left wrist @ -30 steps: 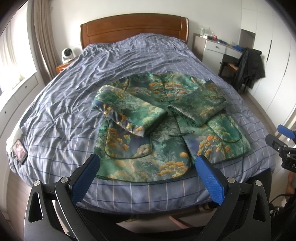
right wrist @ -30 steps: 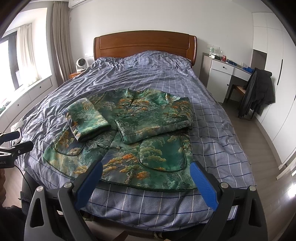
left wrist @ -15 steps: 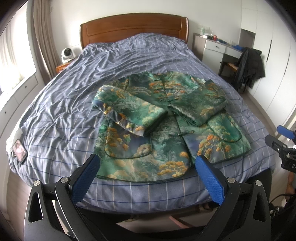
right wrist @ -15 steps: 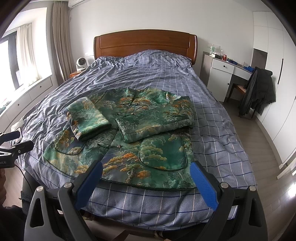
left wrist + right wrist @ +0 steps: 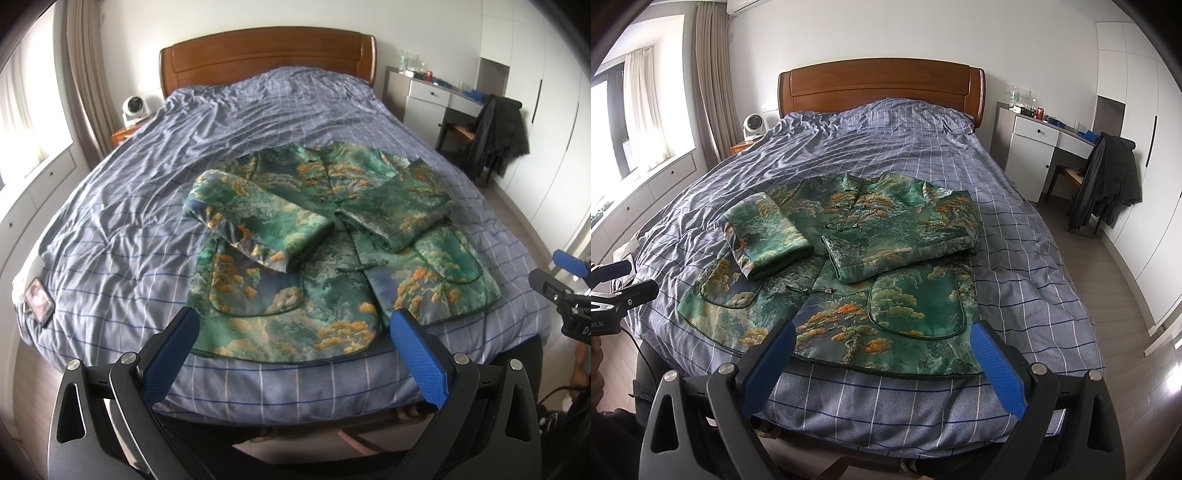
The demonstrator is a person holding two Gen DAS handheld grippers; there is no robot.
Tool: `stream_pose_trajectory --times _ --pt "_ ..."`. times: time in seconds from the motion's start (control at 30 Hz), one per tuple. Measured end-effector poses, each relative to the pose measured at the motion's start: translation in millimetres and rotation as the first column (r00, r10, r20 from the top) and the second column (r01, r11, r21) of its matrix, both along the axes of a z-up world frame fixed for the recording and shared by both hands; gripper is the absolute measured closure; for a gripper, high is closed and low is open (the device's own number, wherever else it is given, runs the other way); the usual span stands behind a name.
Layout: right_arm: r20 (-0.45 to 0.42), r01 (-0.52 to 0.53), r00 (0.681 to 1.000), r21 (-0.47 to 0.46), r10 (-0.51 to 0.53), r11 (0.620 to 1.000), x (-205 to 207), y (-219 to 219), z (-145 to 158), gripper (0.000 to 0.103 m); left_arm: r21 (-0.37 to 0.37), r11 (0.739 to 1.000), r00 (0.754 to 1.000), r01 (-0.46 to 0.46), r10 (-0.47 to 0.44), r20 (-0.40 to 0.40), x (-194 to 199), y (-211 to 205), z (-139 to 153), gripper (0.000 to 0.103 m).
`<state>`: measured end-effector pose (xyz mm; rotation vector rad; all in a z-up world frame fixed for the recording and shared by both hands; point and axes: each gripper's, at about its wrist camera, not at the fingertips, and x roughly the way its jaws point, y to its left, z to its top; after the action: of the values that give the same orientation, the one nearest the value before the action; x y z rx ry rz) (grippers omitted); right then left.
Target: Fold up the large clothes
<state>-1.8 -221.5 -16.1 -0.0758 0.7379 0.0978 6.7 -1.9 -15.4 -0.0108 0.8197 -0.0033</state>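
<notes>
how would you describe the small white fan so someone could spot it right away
Start at the wooden headboard of the bed. Just to the window side of it stands a low wooden nightstand, and the fan sits on top. It is the only round white thing there, with a dark circular middle, set against the brown curtain.

Sheeny brocade-like jacket (image 5: 325,236) on matt, creased checked cloth duvet (image 5: 129,221); glossy wooden headboard (image 5: 882,85).

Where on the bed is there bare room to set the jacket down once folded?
Bare bedspread lies between the jacket and the headboard, and in strips along both sides. The foot edge is crowded: the jacket hem nearly reaches it. A phone sits at one corner.
</notes>
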Motion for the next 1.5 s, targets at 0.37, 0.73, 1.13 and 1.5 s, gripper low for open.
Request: stream_pose_trajectory --times 0.37,0.73,1.13,1.5 --pt "-0.019 -0.026 0.999 -0.024 0.026 0.999 0 10 -8 0.006 0.024 0.999 0.999 0.039 -0.039 -0.003 1 -4 -2 0.000" --pt "-0.039 -0.047 0.998 -0.011 0.047 0.999 2 9 -7 0.006 0.000 1.000 1.000 0.019 -0.019 0.000 4 5 0 0.000" --pt "-0.059 -0.050 0.997 0.005 0.051 0.999 9 3 -6 0.006 -0.029 1.000 1.000 0.003 -0.003 -0.011 6 5 -3 0.000" --pt "-0.022 -0.089 0.996 0.071 0.091 0.994 35 -16 12 0.006 0.020 0.997 0.996 -0.076 0.075 0.046 7 26 3 0.000"
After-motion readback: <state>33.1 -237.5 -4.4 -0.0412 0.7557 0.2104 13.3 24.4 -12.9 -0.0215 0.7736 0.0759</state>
